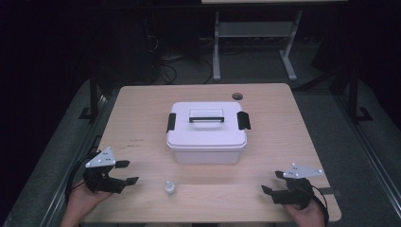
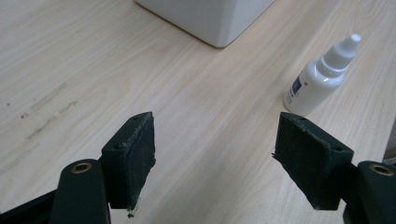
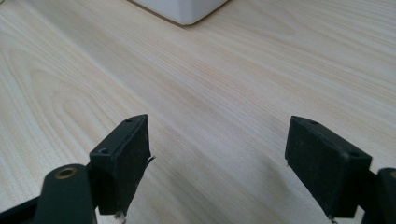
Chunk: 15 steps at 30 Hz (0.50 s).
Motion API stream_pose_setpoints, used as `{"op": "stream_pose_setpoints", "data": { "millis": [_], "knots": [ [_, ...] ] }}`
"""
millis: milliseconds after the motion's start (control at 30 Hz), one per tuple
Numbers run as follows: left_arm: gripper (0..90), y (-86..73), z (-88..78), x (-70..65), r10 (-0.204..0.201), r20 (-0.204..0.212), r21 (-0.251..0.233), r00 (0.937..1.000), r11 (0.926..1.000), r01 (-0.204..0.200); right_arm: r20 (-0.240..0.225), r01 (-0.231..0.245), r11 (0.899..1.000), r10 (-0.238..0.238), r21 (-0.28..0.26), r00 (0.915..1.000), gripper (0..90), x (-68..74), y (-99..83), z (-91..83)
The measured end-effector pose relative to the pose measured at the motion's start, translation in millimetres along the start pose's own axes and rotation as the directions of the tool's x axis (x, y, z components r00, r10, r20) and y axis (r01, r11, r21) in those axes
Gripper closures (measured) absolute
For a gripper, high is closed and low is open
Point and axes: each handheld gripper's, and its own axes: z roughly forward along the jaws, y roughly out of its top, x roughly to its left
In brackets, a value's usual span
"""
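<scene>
Left gripper [image 1: 126, 172] jaws spread wide (nothing held), small white dropper bottle [image 1: 170, 188] near it, right gripper [image 1: 273, 181] likewise agape, lidded white box [image 1: 206, 132] mid-table, seemingly latched.

The white box [image 2: 208, 18] runs off the top edge in the left gripper view, just a corner there. The dropper bottle [image 2: 321, 77] label print is too small to read. Forearms cut off at the high view's bottom.
</scene>
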Motion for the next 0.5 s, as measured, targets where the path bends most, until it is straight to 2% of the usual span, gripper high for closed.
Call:
{"op": "stream_pose_setpoints", "data": {
  "millis": [233,500],
  "knots": [
    [28.2,18.5,-6.1,0.9,0.038,0.015,0.025,0.9992,0.9989,-0.039,0.002,0.010,1.000,-0.010,-0.004,1.0000,21.5,2.1,0.3,-1.6],
    [28.0,38.1,-5.7,-3.8,0.092,0.033,0.073,0.9952,0.9929,-0.094,-0.007,0.018,1.000,-0.018,-0.004,0.9998,21.4,5.9,-0.5,-1.5]
  ]
}}
